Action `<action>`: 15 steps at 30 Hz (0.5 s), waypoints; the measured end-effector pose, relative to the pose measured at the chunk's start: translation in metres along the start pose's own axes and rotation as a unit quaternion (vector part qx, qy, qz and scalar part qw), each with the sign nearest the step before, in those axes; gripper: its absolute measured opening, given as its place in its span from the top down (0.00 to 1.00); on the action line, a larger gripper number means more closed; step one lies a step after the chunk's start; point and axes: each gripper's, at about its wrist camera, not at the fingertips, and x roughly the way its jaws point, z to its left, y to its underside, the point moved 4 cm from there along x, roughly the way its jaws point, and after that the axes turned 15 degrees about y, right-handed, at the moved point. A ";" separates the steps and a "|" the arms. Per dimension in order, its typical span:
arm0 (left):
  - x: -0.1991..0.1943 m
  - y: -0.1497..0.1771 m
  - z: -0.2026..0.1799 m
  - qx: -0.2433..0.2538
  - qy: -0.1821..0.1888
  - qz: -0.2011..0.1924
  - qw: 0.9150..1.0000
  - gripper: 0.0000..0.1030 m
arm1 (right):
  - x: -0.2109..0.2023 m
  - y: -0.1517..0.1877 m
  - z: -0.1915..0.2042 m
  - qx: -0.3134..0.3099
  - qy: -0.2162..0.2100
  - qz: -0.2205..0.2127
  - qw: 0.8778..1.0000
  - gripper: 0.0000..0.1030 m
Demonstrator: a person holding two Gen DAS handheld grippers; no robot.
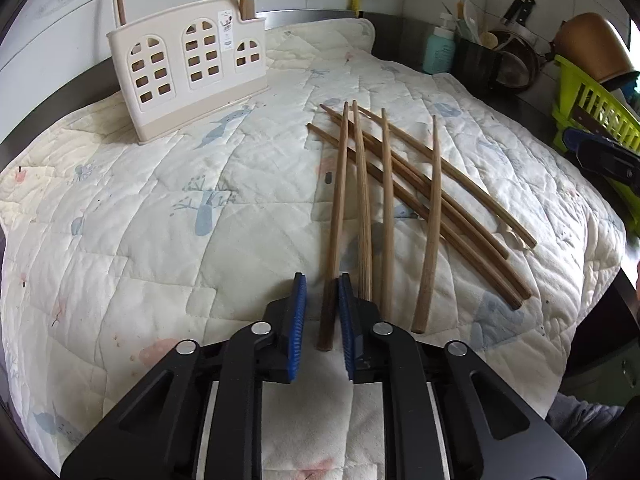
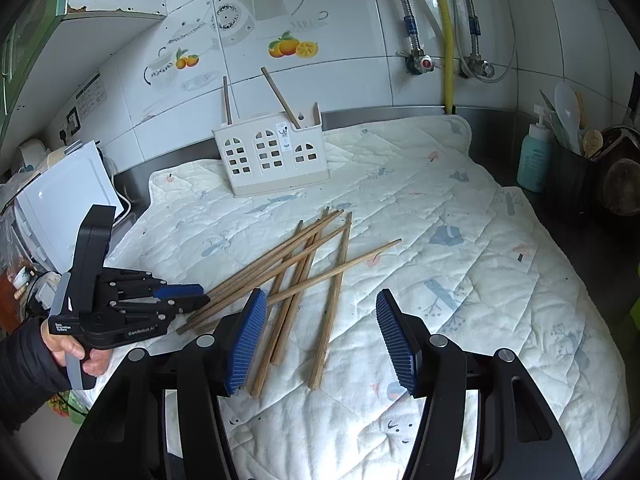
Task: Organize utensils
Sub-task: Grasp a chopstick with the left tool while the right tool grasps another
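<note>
Chopsticks: seven or so loose wooden chopsticks (image 1: 384, 200) lie in a crossed pile on the quilted mat (image 1: 160, 220), right of its middle, thick ends nearest the onlooker.
Chosen stick: the leftmost chopstick (image 1: 336, 216) runs near to far, its thick near end between the pads of the left gripper (image 1: 322, 312).
Left gripper: jaws nearly closed about that stick; the right pad looks against it, a slim gap shows on the left, so I would not yet call it a firm hold.
Right gripper: the right gripper (image 2: 322, 336) hovers half open over the near ends of the pile, with nothing in it.
Holder: the cream utensil holder (image 1: 188, 76) stands upright at the far left of the mat, well apart from the pile, two chopsticks already standing in it.
Handling: light, stiff and slim; smooth wood may pivot or slide if pinched at the very tip, so a hold slightly up from the thick end seems best.
Risk: neighbouring sticks lie just beside it and could be dragged along.
Surroundings: the mat covers a dark bench; a teal soap bottle (image 1: 438, 50) and green dish rack (image 1: 592, 108) sit far right.
</note>
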 end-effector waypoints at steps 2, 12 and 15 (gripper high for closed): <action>0.000 0.001 -0.003 0.005 -0.006 -0.001 1.000 0.87 | 0.002 0.002 0.000 0.000 0.001 0.004 1.000 0.46; 0.003 0.001 -0.005 -0.004 0.002 0.002 1.000 0.92 | 0.018 0.018 -0.002 -0.001 0.012 0.027 1.000 0.49; 0.003 0.000 -0.006 -0.003 -0.010 0.001 1.000 0.94 | 0.025 0.022 0.000 -0.001 0.009 0.038 0.999 0.55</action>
